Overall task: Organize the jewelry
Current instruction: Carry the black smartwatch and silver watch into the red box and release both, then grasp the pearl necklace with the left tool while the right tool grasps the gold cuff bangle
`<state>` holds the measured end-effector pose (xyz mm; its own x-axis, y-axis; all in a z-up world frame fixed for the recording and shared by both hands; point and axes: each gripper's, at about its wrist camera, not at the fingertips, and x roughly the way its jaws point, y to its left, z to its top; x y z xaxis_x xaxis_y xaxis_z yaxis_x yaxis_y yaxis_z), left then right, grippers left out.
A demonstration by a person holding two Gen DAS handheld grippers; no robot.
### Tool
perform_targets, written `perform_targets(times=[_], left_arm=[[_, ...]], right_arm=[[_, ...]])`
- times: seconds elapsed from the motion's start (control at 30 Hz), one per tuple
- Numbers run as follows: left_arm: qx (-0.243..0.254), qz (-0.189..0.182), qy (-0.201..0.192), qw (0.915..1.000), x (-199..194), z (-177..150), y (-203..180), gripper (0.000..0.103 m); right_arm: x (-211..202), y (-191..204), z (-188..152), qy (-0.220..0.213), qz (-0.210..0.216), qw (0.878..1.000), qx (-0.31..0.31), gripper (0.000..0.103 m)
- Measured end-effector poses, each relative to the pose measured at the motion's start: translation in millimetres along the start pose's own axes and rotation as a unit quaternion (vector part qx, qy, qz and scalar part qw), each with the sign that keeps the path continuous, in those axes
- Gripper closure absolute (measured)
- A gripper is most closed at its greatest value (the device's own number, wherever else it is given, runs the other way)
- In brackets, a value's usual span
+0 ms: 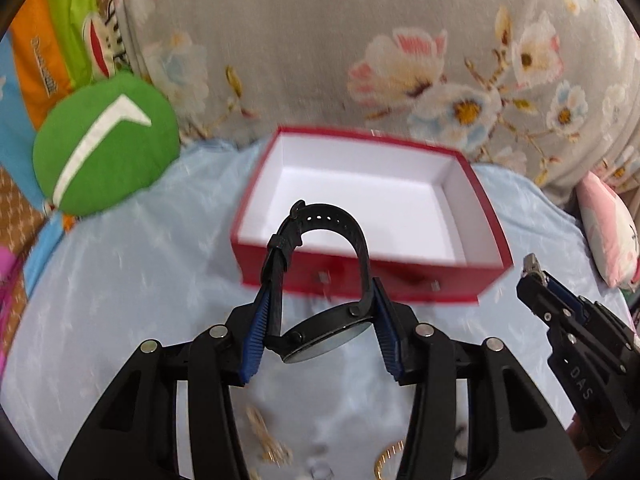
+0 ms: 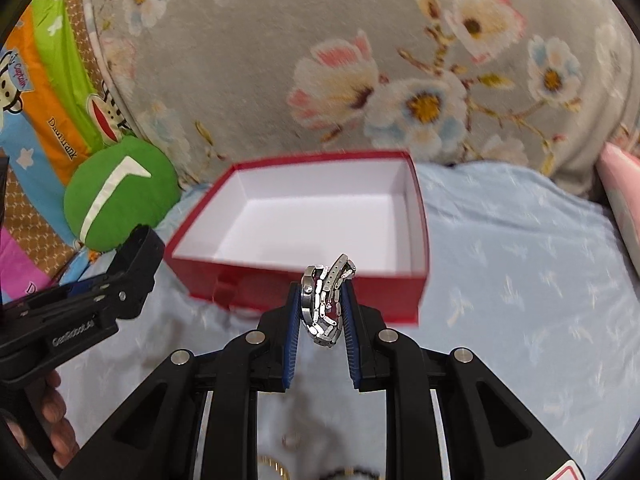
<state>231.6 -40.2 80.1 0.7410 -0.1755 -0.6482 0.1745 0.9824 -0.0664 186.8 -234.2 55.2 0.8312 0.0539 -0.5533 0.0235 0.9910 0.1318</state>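
A home bedroom: a pale blue bedsheet [image 2: 500, 280] covers the foreground; a floral grey pillow [image 2: 320, 40] lies at 12 o'clock, a green round cushion [image 2: 120, 192] at 10 o'clock.

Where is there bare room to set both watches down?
The red box shows a bare white floor inside its four walls. The blue sheet right of it, toward the pink pillow, is also free. Gold jewelry crowds the sheet beneath the hand-held grippers.
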Motion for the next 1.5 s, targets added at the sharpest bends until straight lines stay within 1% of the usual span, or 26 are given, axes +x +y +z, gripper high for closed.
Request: perform_targets(times=[0.1, 0.2, 0.27, 0.33, 0.43, 0.53, 0.6, 0.63, 0.67, 0.7, 0.73, 0.77, 0.83, 0.97, 1.13, 1.2, 1.27, 1.37, 1.43, 1.5], left_arm=[[0.002, 0.001, -0.012, 0.9999, 16, 31, 1, 0.057], [0.009, 0.007, -0.023, 0.9997, 42, 61, 0, 0.057], [0.007, 0.007, -0.022, 0.9997, 61, 74, 1, 0.057], [0.001, 0.002, -0.016, 0.9999, 78, 80, 2, 0.057], [0.012, 0.003, -0.002, 0.9999, 105, 86, -3, 0.057], [0.023, 0.006, 0.014, 0.9996, 129, 87, -8, 0.057], [0.019, -0.003, 0.027, 0.9994, 144, 86, -9, 0.056], [0.016, -0.008, 0.030, 0.9994, 149, 86, -8, 0.055], [0.008, -0.012, 0.033, 0.9994, 154, 86, -6, 0.042], [-0.002, -0.014, 0.033, 0.9993, 157, 86, -4, 0.024], [-0.015, -0.017, 0.025, 0.9994, 156, 85, 0, 0.019], [-0.024, -0.018, 0.014, 0.9994, 152, 86, 3, 0.017], [-0.026, -0.015, 0.006, 0.9995, 146, 90, 5, 0.015], [-0.026, -0.002, -0.009, 0.9996, 123, 96, 11, 0.015], [0.008, 0.036, -0.019, 0.9991, 85, 87, 11, 0.015], [0.017, 0.043, -0.021, 0.9987, 67, 77, 12, 0.015], [0.018, 0.041, -0.020, 0.9988, 51, 67, 14, 0.015], [0.014, 0.030, -0.007, 0.9994, 26, 43, 22, 0.014], [0.013, 0.025, 0.002, 0.9996, 16, 27, 27, 0.012], [0.015, 0.029, 0.012, 0.9994, 7, 8, 31, 0.011]], right_arm=[[21, 5, 33, -0.013, 0.000, 1.000, -0.015, 0.084], [48, 2, 58, -0.008, 0.011, 1.000, -0.008, 0.084], [71, 0, 70, 0.002, 0.009, 1.000, -0.006, 0.084], [91, -2, 76, 0.014, 0.011, 1.000, -0.002, 0.084], [121, -4, 79, 0.036, 0.010, 0.999, 0.002, 0.084], [142, -5, 75, 0.048, 0.002, 0.999, -0.004, 0.084], [153, -5, 74, 0.052, 0.000, 0.999, -0.009, 0.082], [155, -5, 74, 0.047, -0.003, 0.999, -0.012, 0.076], [156, -5, 74, 0.042, -0.012, 0.999, -0.015, 0.059], [154, -5, 75, 0.032, -0.020, 0.999, -0.017, 0.050], [151, -6, 76, 0.019, -0.025, 0.999, -0.018, 0.040], [145, -6, 78, 0.003, -0.030, 0.999, -0.021, 0.036], [137, -7, 82, -0.011, -0.037, 0.999, -0.025, 0.036], [117, -13, 86, -0.027, -0.029, 0.999, -0.013, 0.036], [86, -12, 82, -0.036, -0.028, 0.999, -0.011, 0.033], [70, -11, 76, -0.037, -0.029, 0.999, -0.014, 0.032], [51, -9, 68, -0.038, -0.033, 0.999, -0.018, 0.030], [22, -7, 50, -0.043, -0.039, 0.998, -0.023, 0.027], [3, -7, 35, -0.044, -0.043, 0.998, -0.027, 0.026], [-16, -6, 16, -0.040, -0.049, 0.997, -0.031, 0.026]])
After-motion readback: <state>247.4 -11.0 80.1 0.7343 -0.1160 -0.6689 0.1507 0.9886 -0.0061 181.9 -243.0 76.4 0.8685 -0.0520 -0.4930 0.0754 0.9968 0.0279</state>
